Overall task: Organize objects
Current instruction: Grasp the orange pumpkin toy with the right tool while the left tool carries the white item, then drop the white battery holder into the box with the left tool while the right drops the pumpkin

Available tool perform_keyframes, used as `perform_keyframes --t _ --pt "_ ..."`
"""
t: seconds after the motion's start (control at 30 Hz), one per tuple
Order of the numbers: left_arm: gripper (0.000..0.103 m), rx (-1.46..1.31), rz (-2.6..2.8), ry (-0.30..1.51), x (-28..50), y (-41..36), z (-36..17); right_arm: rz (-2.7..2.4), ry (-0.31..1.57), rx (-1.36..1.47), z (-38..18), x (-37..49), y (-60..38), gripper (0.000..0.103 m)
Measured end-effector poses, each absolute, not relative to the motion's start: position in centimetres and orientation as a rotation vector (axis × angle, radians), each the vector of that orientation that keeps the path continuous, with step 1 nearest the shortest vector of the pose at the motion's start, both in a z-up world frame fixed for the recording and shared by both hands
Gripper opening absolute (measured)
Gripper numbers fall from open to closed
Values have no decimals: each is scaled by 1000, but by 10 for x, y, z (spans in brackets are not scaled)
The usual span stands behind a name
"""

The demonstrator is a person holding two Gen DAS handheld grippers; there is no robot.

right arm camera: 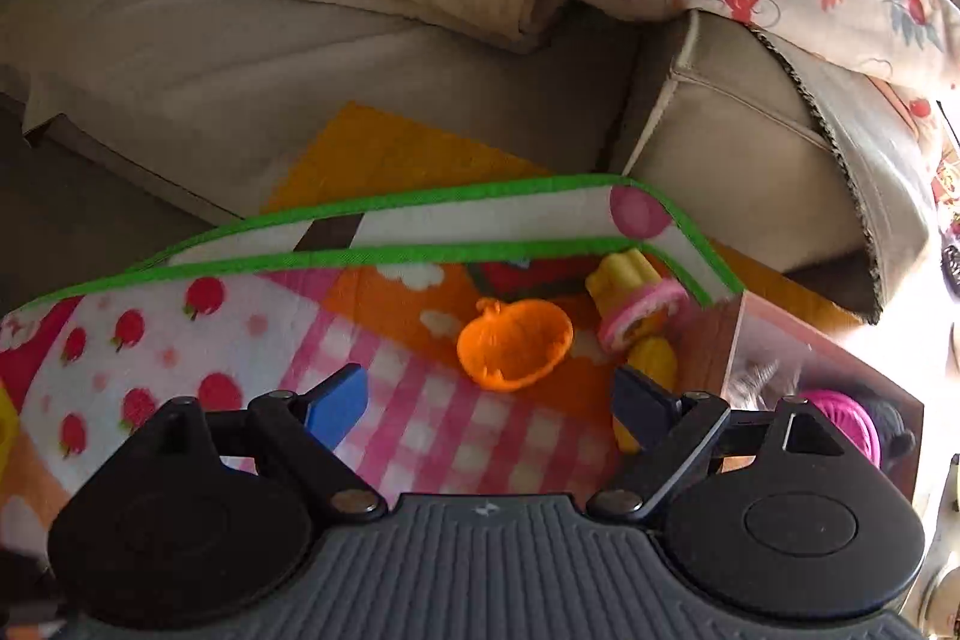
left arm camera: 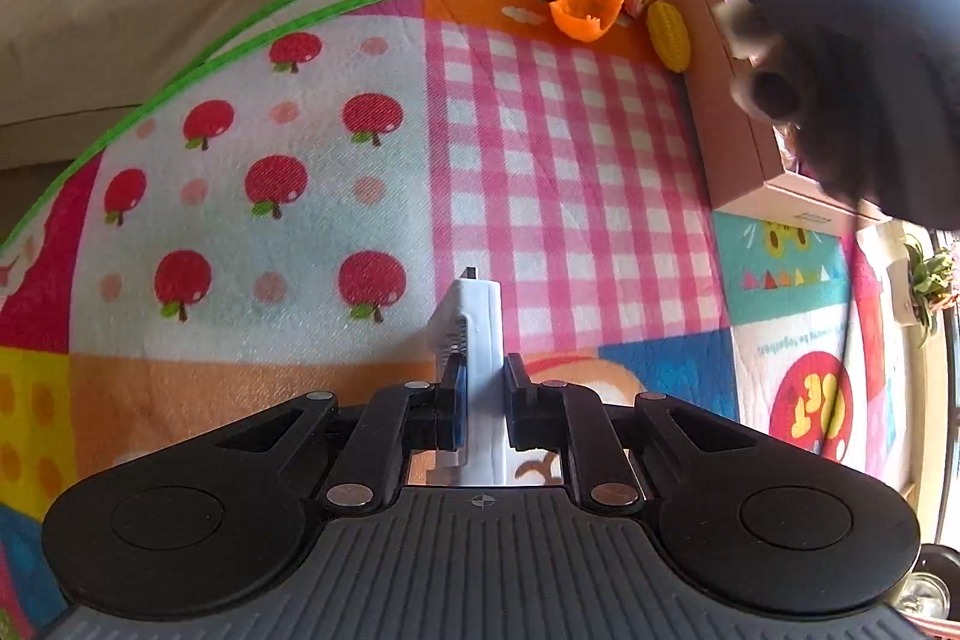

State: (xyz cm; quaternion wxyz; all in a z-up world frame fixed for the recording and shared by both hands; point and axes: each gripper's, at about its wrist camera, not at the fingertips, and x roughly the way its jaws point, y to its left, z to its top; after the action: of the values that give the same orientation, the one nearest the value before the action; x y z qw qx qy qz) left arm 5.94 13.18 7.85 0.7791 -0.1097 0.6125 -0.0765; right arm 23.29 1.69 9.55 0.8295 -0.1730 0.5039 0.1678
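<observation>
Left gripper [left arm camera: 483, 403] clamped on white block [left arm camera: 480, 340] above play mat [left arm camera: 312, 172]; right gripper [right arm camera: 489, 403] spread wide, holding nothing, orange pumpkin cup [right arm camera: 515, 343] on mat at its 12 o'clock.

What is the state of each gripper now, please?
Left gripper: closed on a white block, held above the play mat.
Right gripper: open, holding nothing, near the orange pumpkin cup.
</observation>
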Motion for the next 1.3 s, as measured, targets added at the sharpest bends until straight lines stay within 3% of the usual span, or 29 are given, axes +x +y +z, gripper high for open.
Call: perform_keyframes --t 0.17,0.43,0.73,1.13,1.3 --pt "14 -269 -144 1344 47 140 79 248 1088 -427 49 267 34 54" --pt "14 -228 -203 1375 43 124 76 399 1090 -419 88 189 1 53" --pt "14 -222 -276 1356 37 65 91 328 1213 -318 126 51 -119 53" --pt "14 -186 -310 1094 95 -48 220 251 1102 -173 174 3 -255 53" --pt "18 -136 -303 1020 137 -93 248 283 1052 -146 187 -5 -282 53"
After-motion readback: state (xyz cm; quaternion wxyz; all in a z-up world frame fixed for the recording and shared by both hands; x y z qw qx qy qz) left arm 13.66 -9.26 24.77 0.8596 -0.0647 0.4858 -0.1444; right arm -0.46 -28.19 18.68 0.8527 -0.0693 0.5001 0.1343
